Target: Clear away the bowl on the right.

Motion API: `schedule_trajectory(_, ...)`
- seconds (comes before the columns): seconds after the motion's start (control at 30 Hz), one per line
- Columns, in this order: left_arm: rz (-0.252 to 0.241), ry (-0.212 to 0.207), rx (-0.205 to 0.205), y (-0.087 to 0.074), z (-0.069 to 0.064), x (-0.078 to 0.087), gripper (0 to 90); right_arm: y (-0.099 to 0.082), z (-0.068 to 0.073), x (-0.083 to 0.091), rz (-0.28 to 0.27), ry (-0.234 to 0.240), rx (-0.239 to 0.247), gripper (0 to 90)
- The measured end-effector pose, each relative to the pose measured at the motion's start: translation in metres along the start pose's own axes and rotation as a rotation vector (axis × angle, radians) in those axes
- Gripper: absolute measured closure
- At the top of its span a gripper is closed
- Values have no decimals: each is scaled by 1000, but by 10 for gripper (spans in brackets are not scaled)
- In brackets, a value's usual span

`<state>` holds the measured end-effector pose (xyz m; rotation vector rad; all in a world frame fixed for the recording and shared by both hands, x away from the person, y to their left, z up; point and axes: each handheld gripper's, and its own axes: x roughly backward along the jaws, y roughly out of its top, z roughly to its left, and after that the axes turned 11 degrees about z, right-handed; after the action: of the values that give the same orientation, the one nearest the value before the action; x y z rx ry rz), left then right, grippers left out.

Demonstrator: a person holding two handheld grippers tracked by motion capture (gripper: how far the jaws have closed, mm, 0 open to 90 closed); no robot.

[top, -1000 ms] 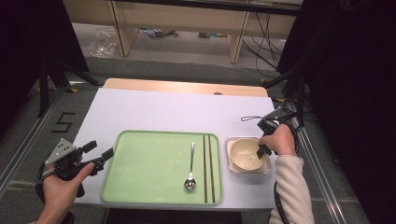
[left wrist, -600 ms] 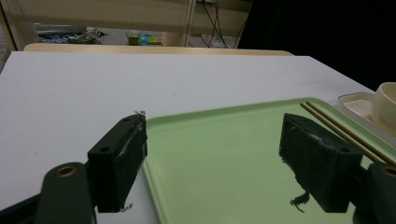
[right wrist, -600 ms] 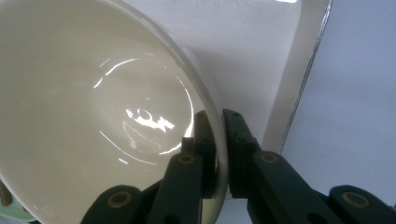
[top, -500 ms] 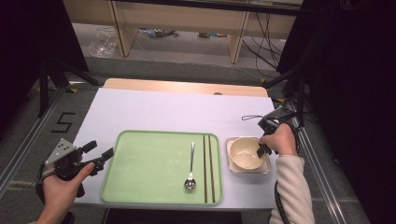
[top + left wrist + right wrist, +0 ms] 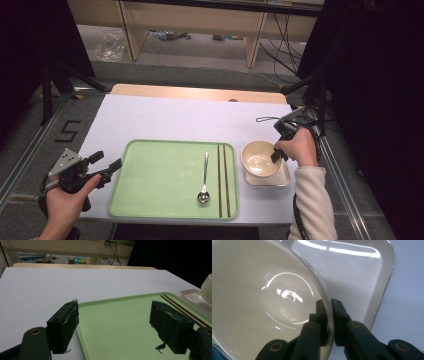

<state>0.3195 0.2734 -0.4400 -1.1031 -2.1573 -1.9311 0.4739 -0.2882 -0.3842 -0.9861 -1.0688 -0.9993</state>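
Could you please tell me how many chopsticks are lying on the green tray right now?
2. Both chopsticks lie side by side along the right edge of the green tray, just right of the spoon. None seem hidden.

White table top (image 5: 170, 120) with a pale wooden strip along the far edge. On it, near the front: green tray (image 5: 160, 175), rectangular, rounded corners, long side parallel to the front edge. Just right of the tray, close but apart: small white rectangular dish (image 5: 282, 179), glossy, raised rim. Far half of the surface plain white. Seen low in the left gripper view: tray rim (image 5: 120, 300) lying flat on the white top, dish (image 5: 195, 296) beyond its right edge.
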Motion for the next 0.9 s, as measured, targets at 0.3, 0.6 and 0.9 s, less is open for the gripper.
schedule_trajectory(0.3,-1,-1,0,0,0,0,230,1,10,3,-44,21,29,859)
schedule_trajectory(0.6,-1,-1,0,0,0,0,230,2,23,8,-55,20,67,859)
schedule_trajectory(0.9,-1,-3,2,0,0,0,231,1,40,13,-37,54,-6,859)
